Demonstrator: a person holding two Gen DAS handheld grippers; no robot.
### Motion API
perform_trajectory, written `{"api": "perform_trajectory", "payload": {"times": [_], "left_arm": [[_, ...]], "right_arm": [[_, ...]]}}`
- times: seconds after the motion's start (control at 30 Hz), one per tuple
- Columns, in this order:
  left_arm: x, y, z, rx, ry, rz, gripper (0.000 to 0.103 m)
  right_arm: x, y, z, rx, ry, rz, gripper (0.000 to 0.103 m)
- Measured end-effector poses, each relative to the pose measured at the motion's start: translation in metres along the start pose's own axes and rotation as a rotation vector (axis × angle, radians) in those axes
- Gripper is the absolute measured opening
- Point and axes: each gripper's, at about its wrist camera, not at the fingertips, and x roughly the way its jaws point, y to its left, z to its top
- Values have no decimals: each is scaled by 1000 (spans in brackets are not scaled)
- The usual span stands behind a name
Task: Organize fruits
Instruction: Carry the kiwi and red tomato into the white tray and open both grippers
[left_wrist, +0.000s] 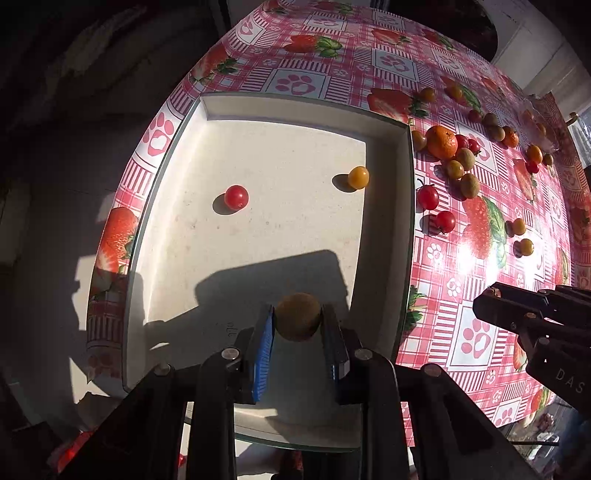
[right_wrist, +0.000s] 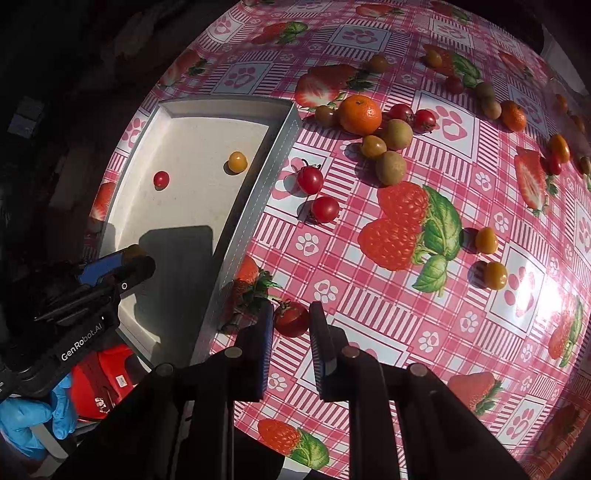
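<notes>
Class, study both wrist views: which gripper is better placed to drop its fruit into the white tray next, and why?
The left gripper. It holds a brown kiwi-like fruit directly over the white tray. The right gripper, shut on a red tomato, is over the tablecloth outside the tray's wall.

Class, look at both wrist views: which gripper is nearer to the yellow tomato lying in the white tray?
Left. The left gripper, holding a kiwi, hangs over the tray, on the near side from the yellow tomato. The right gripper is outside the tray, over the tablecloth.
</notes>
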Motion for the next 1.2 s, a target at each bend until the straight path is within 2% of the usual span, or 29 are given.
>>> {"api": "perform_trajectory", "payload": {"times": [0.2, 0.4, 0.67, 0.87, 0.9, 0.93, 0.97, 1.0, 1.13, 1.2], "left_arm": [[15, 34, -7, -66, 35, 33, 27], [26, 53, -8, -85, 48, 60, 27], [40, 62, -13, -84, 68, 75, 27], [46, 62, -17, -79, 84, 83, 28], [46, 62, -17, -82, 84, 90, 33], [47, 60, -15, -85, 83, 97, 43], [47, 61, -14, -89, 83, 99, 75], [46, 62, -15, -94, 71, 133, 82], [49, 69, -16, -113, 93, 131, 82], [50, 72, -17, -117, 99, 141, 82]], "right_arm": [[19, 44, 19, -55, 34, 47, 21], [50, 79, 32, -136, 98, 29, 21], [78, 96, 38, -181, 131, -34, 21], [89, 90, 30, -180, 167, -42, 22], [90, 90, 29, -174, 168, -38, 23], [91, 89, 29, -169, 168, -34, 24], [92, 89, 30, -166, 169, -29, 26], [92, 89, 29, -166, 171, -24, 28], [92, 88, 31, -165, 164, -22, 41], [90, 86, 33, -163, 159, -13, 52]]}}
